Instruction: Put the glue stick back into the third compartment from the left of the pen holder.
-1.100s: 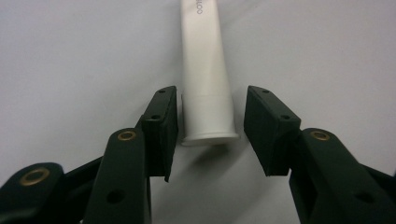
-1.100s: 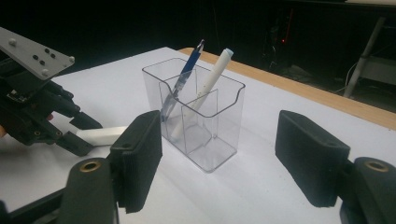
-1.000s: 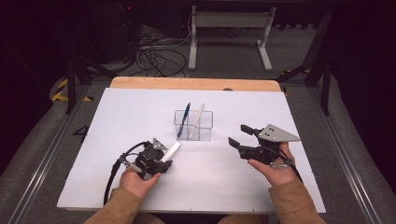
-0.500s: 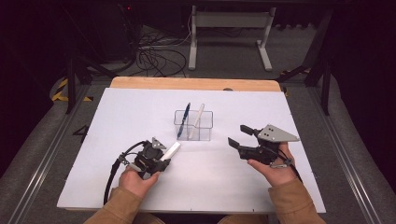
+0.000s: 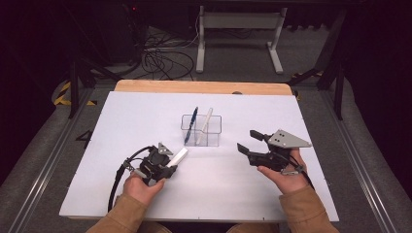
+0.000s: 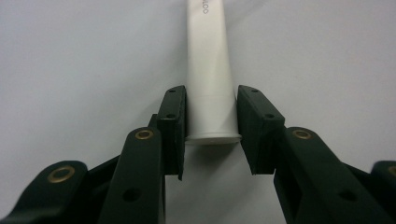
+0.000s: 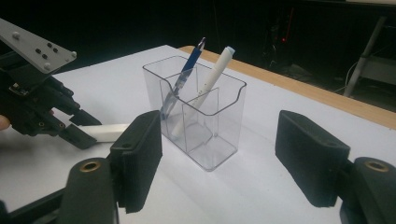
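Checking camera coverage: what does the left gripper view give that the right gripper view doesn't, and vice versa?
Left gripper view: the left gripper, whose jaws have just been closing, pressing both pads on the flared end of the white plastic tube, plus grey lettering on it. Right gripper view: right gripper open, clear plastic holder with a blue pen and a white pen, wooden table edge. Both: the tube, white tabletop.

Bright table, dark room.
Overhead light on the white table [image 5: 145, 121]; surroundings black; near jaws perhaps slightly soft.
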Tool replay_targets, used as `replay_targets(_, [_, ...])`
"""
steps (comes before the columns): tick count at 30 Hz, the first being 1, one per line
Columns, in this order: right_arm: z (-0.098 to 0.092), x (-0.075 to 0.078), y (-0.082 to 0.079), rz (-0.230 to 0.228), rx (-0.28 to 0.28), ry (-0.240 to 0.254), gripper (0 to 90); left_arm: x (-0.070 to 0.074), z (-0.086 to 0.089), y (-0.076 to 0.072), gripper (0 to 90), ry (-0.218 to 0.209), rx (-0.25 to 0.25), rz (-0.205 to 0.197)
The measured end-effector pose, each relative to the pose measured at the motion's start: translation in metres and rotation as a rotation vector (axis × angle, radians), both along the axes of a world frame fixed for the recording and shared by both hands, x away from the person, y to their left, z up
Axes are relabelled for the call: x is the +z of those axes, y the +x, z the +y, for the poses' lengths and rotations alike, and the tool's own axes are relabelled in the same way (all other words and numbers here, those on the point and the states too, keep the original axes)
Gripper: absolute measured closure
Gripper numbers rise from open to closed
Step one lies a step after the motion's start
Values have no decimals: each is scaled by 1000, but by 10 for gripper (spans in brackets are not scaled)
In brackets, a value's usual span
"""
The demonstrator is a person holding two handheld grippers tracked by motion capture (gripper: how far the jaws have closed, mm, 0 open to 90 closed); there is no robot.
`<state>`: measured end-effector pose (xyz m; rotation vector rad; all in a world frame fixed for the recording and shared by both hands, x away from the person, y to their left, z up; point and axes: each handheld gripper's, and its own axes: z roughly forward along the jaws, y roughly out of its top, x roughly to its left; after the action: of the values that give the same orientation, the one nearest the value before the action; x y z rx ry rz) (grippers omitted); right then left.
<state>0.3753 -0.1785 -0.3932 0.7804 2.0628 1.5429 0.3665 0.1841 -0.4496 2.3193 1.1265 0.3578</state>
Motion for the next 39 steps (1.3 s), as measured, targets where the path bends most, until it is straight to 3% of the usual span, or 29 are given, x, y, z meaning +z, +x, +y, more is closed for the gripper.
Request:
replay_targets(24, [0, 0, 0, -1, 0, 1, 325, 19, 0, -11, 652, 9, -70, -56])
replay_targets(39, [0, 1, -1, -2, -2, -2, 324, 39, 3, -19, 654, -30, -116, -70])
